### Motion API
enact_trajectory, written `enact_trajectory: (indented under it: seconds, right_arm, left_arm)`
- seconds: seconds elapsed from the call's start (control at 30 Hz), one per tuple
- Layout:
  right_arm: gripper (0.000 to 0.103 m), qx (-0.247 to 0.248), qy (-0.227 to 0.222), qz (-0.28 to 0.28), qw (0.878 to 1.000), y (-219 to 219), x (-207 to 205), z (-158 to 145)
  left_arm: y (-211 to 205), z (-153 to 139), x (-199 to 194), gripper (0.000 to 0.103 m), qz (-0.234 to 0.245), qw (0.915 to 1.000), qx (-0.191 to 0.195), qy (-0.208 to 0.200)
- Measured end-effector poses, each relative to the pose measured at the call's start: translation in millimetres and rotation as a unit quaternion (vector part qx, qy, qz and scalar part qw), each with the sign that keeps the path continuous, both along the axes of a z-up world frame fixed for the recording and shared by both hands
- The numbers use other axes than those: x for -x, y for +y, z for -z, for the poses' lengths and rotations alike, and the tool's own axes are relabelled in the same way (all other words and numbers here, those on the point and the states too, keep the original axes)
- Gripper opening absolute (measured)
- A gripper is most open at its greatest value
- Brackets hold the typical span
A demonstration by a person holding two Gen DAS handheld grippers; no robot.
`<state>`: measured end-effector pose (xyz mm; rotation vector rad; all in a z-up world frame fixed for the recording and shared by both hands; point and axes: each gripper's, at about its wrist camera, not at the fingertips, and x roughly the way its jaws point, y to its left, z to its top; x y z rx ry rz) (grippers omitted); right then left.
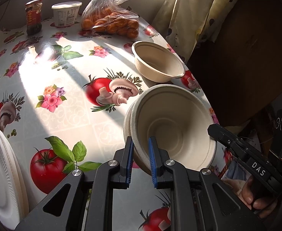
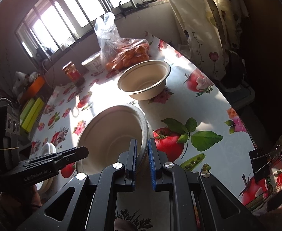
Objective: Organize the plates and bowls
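1. Resting at the far left edge of the left wrist view, a stack of white plates (image 1: pixel 2 175) lies flat on the tabletop (image 1: pixel 67 61), which wears a cloth printed with tomatoes, mushrooms and flowers.
2. Standing at the back of the tabletop from left to right are a dark jar (image 1: pixel 33 16) with a red label, a white tub (image 1: pixel 66 13) and a clear plastic bag of orange fruit (image 1: pixel 112 22).
3. The left gripper (image 1: pixel 141 159) is clamped on the near left rim of the held bowls (image 1: pixel 169 127), two beige bowls nested together and tilted so the opening faces the camera; one blue pad sits outside the wall, the other inside.
4. In the right wrist view the right gripper (image 2: pixel 142 161) is closed on the opposite rim of the same nested pair (image 2: pixel 112 129), its pads pinching the wall.
5. A separate beige bowl (image 1: pixel 158 61) stands upright on the tabletop just beyond the held pair, near the table's right edge.
6. A hand (image 1: pixel 256 198) grips the right tool's handle at the lower right of the left wrist view.
7. A patterned curtain (image 1: pixel 194 9) hangs at the far right.
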<state>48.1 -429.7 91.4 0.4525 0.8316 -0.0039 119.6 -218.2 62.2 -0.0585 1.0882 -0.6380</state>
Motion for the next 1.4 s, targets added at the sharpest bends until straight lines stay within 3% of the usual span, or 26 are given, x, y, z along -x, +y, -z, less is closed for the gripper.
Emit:
enact_trajectory:
  seconds: [1.03,1.2,1.4]
  right_arm:
    - [0.012,0.002,0.008,0.000,1.000,1.8,-1.5,8.3]
    - [0.012,0.002,0.008,0.001,1.000,1.5,-1.3,7.7]
    - [0.012,0.001,0.007,0.000,1.000,2.4,-1.1,8.5]
  left_arm:
    - [-6.0,2.7,0.9,0.017,-0.006,0.9997,-0.024,-0.005]
    - [-7.5,1.9,1.7,0.023,-0.003,0.9996,-0.027,-0.008]
    - [-6.0,0.7,1.1,0.024,-0.005,0.9996,-0.025,-0.010]
